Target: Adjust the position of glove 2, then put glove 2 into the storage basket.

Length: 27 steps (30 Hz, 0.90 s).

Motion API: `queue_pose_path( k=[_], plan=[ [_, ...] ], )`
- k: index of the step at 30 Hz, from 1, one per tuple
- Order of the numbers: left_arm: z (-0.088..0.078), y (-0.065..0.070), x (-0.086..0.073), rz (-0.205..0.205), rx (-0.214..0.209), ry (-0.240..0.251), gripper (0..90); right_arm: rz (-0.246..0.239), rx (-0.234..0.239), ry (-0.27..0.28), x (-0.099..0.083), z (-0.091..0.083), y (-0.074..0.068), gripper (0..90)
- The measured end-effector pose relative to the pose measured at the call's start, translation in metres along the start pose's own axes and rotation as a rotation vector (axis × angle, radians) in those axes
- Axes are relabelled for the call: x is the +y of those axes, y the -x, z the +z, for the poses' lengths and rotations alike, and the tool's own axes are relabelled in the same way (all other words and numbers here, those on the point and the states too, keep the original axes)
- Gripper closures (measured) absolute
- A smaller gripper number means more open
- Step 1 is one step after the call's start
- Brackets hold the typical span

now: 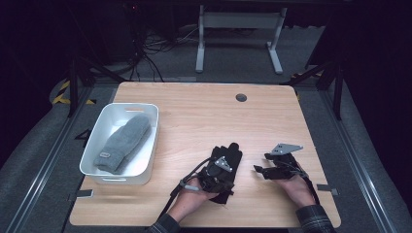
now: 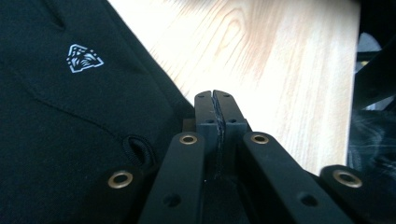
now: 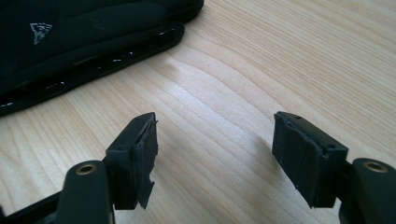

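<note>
A black glove [image 1: 233, 150] with a small white logo lies flat on the wooden table [image 1: 204, 111], near the front middle. My left gripper [image 1: 228, 172] rests over the glove. In the left gripper view its jaws stand pressed together [image 2: 215, 100] at the glove's [image 2: 70, 116] edge, and no fabric shows between the pads. To the right of the glove, my right gripper [image 1: 262, 163] is open. Its pads stand wide apart [image 3: 215, 140] over bare wood, with the glove [image 3: 84, 32] farther off at that view's upper left.
A white bin [image 1: 116, 175] at the left of the table holds a grey knitted mitten [image 1: 124, 143]. A round cable grommet [image 1: 241, 97] sits near the far edge. Beyond the table stand a white desk frame and cables on the floor.
</note>
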State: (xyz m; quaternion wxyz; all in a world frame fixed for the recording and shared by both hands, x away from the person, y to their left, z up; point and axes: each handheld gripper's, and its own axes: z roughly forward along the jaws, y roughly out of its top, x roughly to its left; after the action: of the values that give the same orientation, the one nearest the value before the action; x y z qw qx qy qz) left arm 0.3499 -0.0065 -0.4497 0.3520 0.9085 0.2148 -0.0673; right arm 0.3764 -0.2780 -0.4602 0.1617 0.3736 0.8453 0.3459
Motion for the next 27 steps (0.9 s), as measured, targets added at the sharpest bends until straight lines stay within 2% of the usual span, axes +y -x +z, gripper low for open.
queue_pose_path(
  k=[4,11,17,22,27],
  plan=[
    [-0.004,-0.002,-0.002,-0.006,0.023,-0.019,89.6,-0.015,-0.014,-0.009,-0.001,0.002,0.0,29.8],
    [-0.014,-0.007,-0.008,-0.013,0.065,-0.042,89.6,-0.008,-0.027,0.002,-0.002,0.003,0.001,27.2],
    [-0.025,-0.015,-0.015,-0.028,0.106,-0.039,89.6,-0.001,-0.027,0.014,-0.004,0.004,0.002,24.8],
    [-0.032,-0.02,-0.02,-0.043,0.127,-0.039,89.6,0.0,-0.029,0.019,-0.005,0.004,0.003,23.1],
    [-0.038,-0.021,-0.02,-0.039,0.122,-0.035,85.6,0.005,-0.031,0.035,-0.006,0.005,0.003,20.1]
  ],
)
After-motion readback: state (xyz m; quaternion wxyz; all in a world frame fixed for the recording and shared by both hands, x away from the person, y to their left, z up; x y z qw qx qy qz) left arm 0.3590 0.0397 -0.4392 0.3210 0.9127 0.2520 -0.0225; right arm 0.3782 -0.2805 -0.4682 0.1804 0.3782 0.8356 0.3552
